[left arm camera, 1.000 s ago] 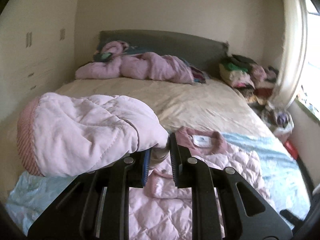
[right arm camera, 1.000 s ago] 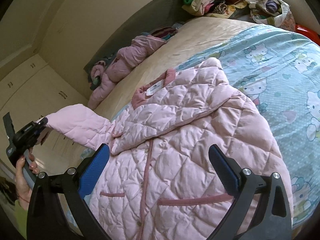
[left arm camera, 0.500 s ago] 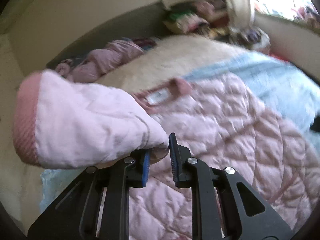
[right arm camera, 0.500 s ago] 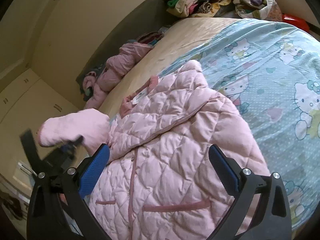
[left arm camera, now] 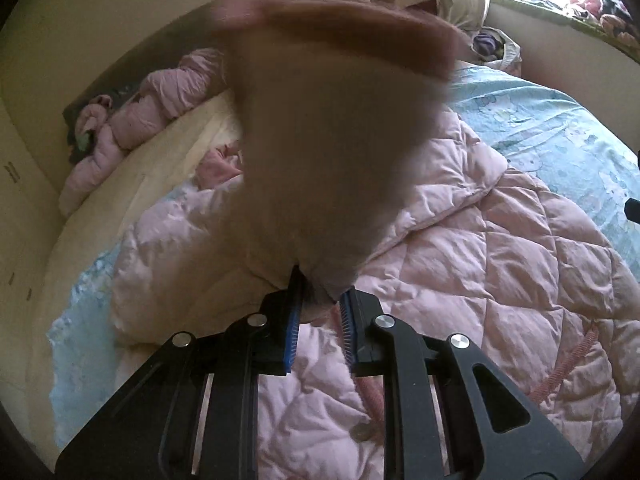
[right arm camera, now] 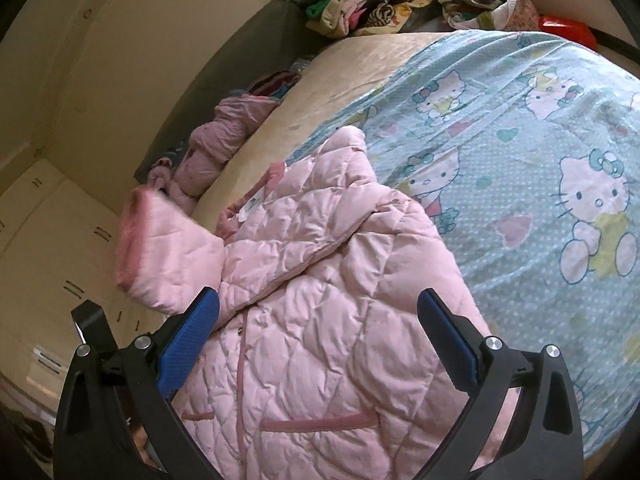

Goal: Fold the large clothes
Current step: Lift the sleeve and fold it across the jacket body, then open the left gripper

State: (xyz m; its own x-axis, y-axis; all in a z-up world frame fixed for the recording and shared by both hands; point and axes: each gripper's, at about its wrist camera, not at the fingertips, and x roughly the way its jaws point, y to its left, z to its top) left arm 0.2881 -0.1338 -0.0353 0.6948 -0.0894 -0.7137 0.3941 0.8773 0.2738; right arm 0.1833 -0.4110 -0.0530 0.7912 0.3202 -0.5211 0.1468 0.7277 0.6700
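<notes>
1. Pinching the sleeve (left arm camera: 328,152) of the pink quilted jacket (right arm camera: 340,300), your left hand-held gripper (left arm camera: 318,312) has its blue pads pressed onto a fold of the fabric near the cuff.
2. From the left wrist view the sleeve is a blurred mass held above the jacket's body, so you probably cannot judge exactly how much cloth sits between the pads.
3. Your right hand-held gripper (right arm camera: 320,344) is spread wide with nothing between its pads; it hovers over the lower front of the jacket, near the two pocket trims.
4. You can see the jacket lying front-up on the bed (right arm camera: 400,52), partly on a blue cartoon-cat sheet (right arm camera: 540,152), its collar and white label (right arm camera: 252,206) toward the headboard.
5. In the right wrist view the lifted sleeve (right arm camera: 160,252) stands up at the jacket's left edge, its ribbed cuff uppermost.
6. Another pink garment (right arm camera: 216,140) lies bunched by the headboard, and a heap of mixed clothes (right arm camera: 360,8) sits beyond the bed's far corner.
</notes>
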